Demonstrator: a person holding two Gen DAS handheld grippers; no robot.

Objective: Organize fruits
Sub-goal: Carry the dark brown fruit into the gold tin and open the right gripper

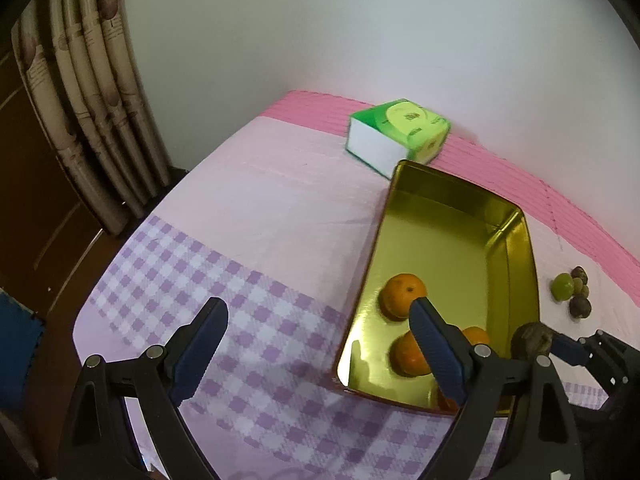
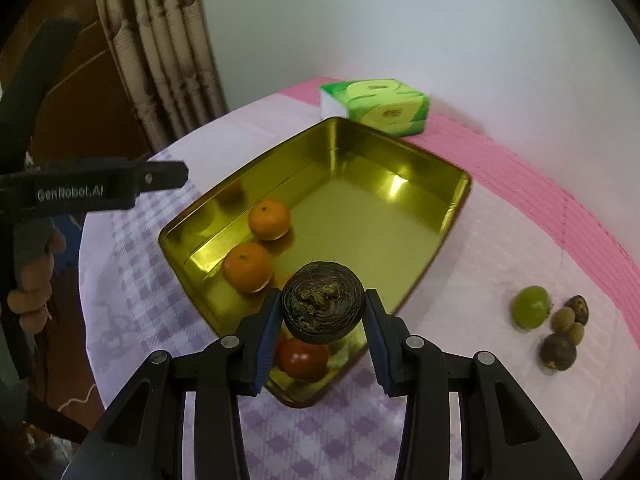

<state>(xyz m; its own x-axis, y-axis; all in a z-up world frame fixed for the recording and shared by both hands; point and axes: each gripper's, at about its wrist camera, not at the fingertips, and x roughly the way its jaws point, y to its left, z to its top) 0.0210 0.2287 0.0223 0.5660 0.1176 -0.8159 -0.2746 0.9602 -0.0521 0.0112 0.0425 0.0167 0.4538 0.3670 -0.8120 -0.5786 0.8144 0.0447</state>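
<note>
While the right gripper [image 2: 323,307] pinches a dark, ridged, round fruit [image 2: 323,305] between its blue ribbed pads, the load hangs over the near corner of the gold tin [image 2: 460,200]. Two oranges [image 2: 269,219] lie in the tin ahead and left of these jaws, and a red fruit [image 2: 303,358] sits directly beneath them. By my judgement the task is partly complete: three fruits are binned and a fourth awaits release. Remaining to the right of the jaws, well apart on the cloth [image 2: 480,240], are a green fruit [image 2: 530,305] and several small brown ones [image 2: 557,353] clustered touching it. The left gripper [image 1: 320,340] stands spread and empty over the checked cloth, its right finger overlapping the tin. The tin is rectangular, glossy and mirror-like; the oranges are smooth, the held fruit rough and fibrous. A green box [image 2: 376,105] sits beyond the tin.
</note>
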